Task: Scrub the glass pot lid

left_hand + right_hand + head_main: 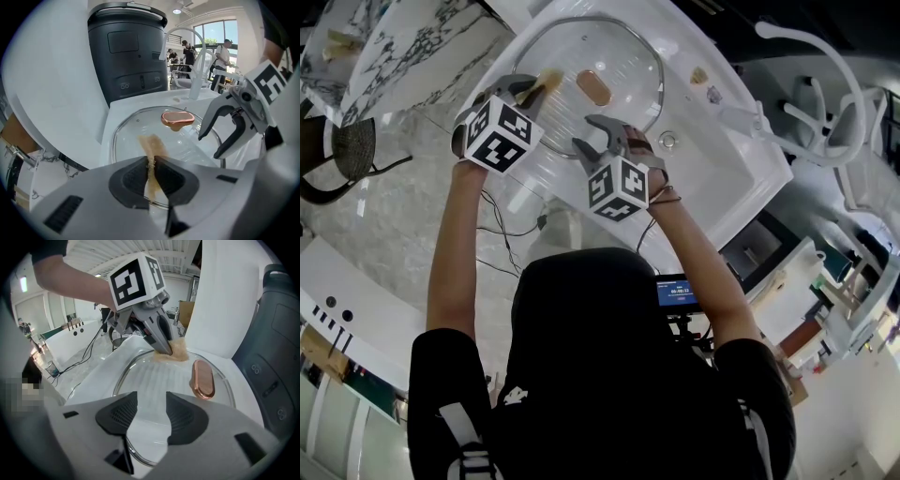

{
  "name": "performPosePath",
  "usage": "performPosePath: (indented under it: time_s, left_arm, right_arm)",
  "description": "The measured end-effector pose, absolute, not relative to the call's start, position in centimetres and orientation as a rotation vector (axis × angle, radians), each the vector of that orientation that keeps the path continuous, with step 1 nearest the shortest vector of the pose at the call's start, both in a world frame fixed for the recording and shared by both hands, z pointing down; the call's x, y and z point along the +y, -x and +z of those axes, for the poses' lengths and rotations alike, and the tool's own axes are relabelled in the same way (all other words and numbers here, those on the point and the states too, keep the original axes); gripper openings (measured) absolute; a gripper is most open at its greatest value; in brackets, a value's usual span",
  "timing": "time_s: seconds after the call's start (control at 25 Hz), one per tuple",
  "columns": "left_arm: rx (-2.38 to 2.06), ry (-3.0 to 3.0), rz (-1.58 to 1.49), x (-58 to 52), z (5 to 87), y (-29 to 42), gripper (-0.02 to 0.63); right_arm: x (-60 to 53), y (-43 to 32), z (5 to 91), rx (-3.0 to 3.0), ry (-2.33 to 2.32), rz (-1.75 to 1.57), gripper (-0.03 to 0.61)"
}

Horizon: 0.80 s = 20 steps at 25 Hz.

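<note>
Left tool point(151, 163): clamped shut on tan scrubbing pad point(152, 143), pad touching glass pot lid point(124, 138) near its rim. Right tool point(149, 404): jaws apart, empty, above the opposite rim. Glass pot lid: flat in white sink point(712, 178), copper handle point(177, 119) upward.

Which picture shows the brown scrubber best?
The right gripper view: the scrubber shows from the side, on the lid, held by the left gripper. The left gripper view shows it edge-on between shut jaws; the head view, only a small tan bit.
</note>
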<state>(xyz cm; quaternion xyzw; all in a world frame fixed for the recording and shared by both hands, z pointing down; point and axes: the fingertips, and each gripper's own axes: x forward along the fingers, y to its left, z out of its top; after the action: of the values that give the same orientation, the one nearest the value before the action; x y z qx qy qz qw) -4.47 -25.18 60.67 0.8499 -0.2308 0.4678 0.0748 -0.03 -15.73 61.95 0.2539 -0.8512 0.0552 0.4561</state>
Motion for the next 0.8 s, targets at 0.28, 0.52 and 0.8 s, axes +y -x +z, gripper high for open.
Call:
performPosePath:
  time_s: [0.28, 0.52, 0.8]
  left_arm:
    - [-0.799, -2.502, 1.370, -25.9, 60.5, 4.7, 0.021]
    - [-0.847, -2.486, 1.335, -25.2, 59.3, 4.7, 0.021]
    - [-0.940, -2.485, 1.249, -23.5, 56.5, 6.1, 0.021]
  right_arm:
    - [-15.8, 0.0, 62.1, -2.061, -0.624, 0.148, 0.178]
    - [-15.5, 0.1, 62.1, -2.012, -0.606, 0.182, 0.176]
    - [-15.7, -1.0, 61.4, -1.950, -0.665, 0.310, 0.018]
